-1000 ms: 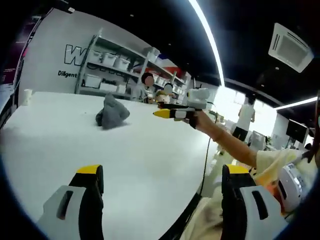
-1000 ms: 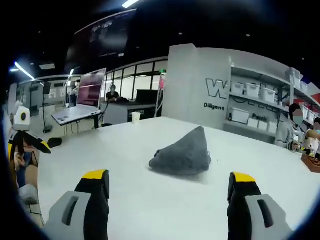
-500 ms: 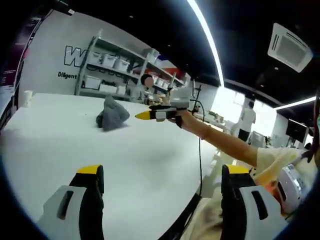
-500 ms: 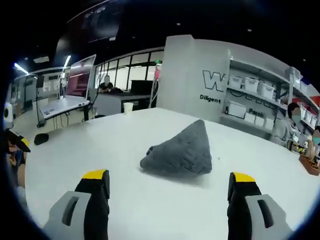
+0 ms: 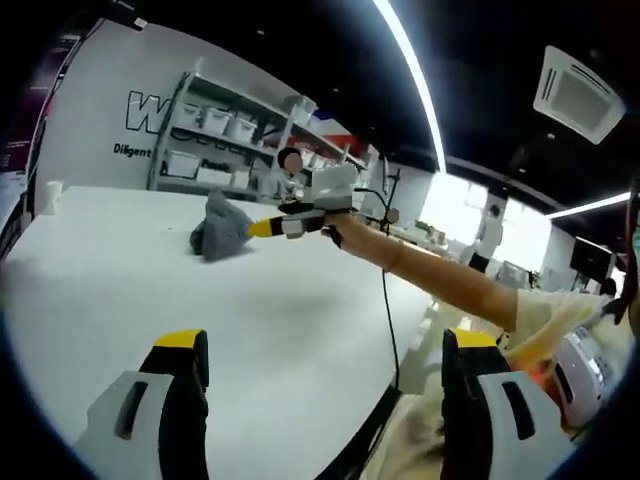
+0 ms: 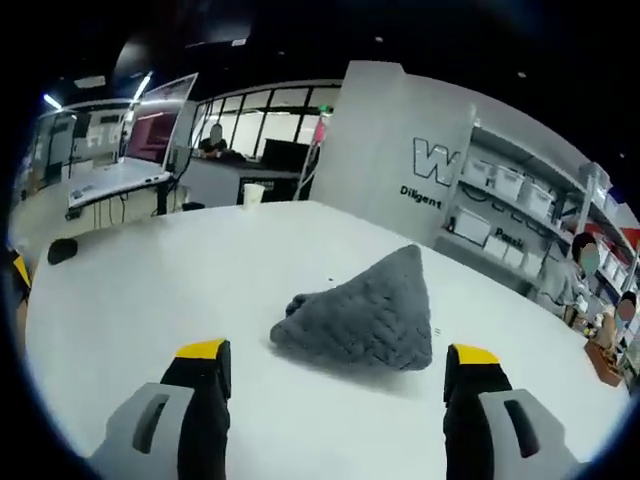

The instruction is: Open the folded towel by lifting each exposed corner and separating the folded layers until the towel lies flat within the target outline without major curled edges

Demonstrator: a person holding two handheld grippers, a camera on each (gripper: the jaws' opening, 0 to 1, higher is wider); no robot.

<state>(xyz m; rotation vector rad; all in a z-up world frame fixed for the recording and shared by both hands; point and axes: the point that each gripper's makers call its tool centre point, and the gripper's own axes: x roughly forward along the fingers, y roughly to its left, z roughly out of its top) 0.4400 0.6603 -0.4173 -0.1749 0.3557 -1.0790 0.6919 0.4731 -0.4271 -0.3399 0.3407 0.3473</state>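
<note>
- The grey towel [image 6: 362, 315] sits bunched in a peak on the white desk [image 6: 150, 270], straight ahead of the right gripper [image 6: 338, 400].
- Right fingers spread, empty, nearer.
- The left gripper [image 5: 322, 400], spread and empty, hangs well back.

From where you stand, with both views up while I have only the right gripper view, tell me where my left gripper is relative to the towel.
Observer: The left gripper hangs back over the near part of the white table, with the grey towel far ahead of it.
Operator: Tell me its jaw state.
Observer: Its jaws stand wide apart, with nothing between them.
Operator: Now describe how my right gripper looks from that side.
Observer: The right gripper is stretched out on the person's arm, its yellow tips close beside the towel; whether they touch it cannot be told.
</note>
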